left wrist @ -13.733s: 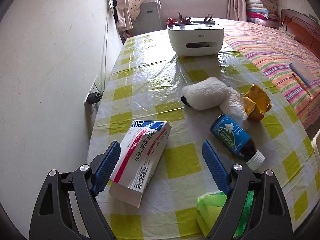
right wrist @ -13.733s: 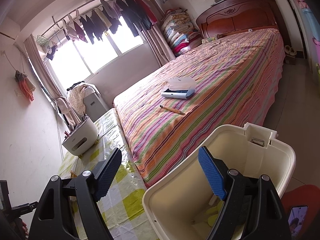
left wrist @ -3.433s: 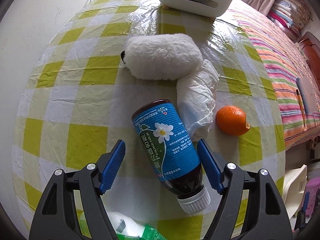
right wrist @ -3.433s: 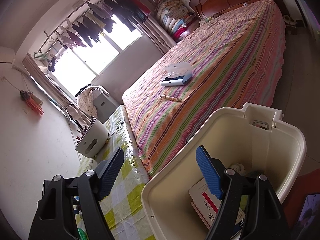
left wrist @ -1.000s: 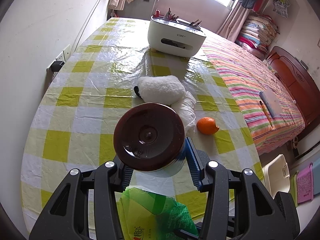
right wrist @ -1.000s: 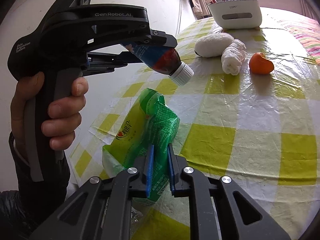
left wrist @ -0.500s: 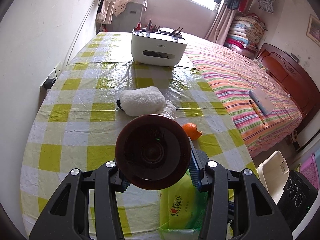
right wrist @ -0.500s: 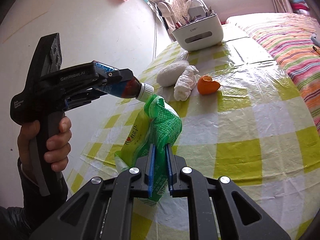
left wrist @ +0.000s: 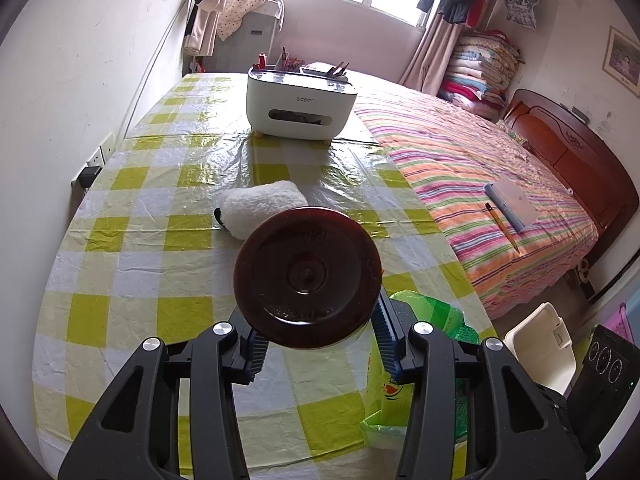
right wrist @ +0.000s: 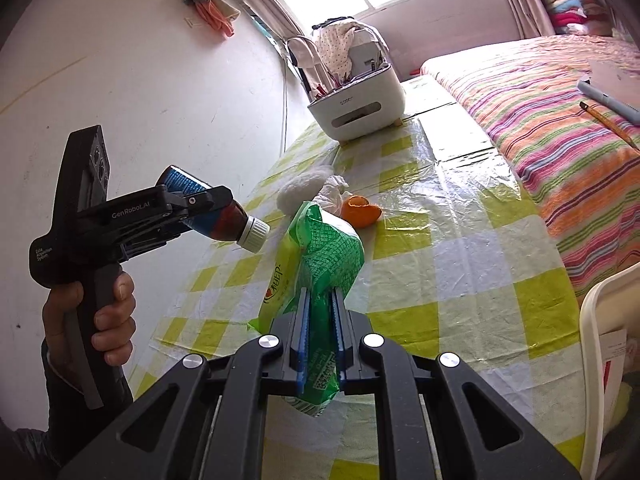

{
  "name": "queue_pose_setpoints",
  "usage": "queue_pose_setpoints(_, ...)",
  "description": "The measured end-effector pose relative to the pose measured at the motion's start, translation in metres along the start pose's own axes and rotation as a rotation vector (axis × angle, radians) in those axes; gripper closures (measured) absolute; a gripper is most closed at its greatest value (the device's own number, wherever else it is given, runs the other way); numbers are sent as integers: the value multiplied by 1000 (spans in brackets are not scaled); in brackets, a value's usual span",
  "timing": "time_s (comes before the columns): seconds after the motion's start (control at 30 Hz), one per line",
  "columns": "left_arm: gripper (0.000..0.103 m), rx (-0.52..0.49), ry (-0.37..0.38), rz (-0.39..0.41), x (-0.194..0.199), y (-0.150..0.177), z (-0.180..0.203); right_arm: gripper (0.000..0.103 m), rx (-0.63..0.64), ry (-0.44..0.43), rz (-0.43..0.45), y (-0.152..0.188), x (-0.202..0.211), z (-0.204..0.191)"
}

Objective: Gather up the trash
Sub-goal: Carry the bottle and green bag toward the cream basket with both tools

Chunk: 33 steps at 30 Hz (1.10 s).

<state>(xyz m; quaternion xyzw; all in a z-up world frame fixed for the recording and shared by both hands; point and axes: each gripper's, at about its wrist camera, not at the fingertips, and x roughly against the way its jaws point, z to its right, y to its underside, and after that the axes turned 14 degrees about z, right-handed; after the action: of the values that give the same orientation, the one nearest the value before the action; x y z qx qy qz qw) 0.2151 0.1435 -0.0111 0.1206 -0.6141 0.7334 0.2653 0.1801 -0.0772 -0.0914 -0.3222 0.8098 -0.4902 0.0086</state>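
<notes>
Both tools are loaded above the yellow-and-white checked bench (left wrist: pixel 136 216): the left gripper (left wrist: pixel 316 336) has its jaws clenched round a dark brown bottle with a blue label and white cap (right wrist: pixel 224 216), held neck-forward, while the right gripper (right wrist: pixel 320 332) pinches a crinkly green plastic packet (right wrist: pixel 320 252) by its lower end. The cream plastic bin (left wrist: pixel 536 344) waits on the floor beyond the bench's corner. I'd worry the round bottle could roll or slide out if tipped, and the thin packet could slip free.
</notes>
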Motion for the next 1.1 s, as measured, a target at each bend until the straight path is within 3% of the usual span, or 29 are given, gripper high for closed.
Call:
queue_pose_setpoints(0.5, 59, -48, 64, -6, -4, 6, 32, 96, 78, 76, 150, -16, 41, 3)
queue_pose_setpoints(1.1, 59, -118, 192, 2, 2, 18, 96, 96, 3, 221, 292, -30, 103, 51)
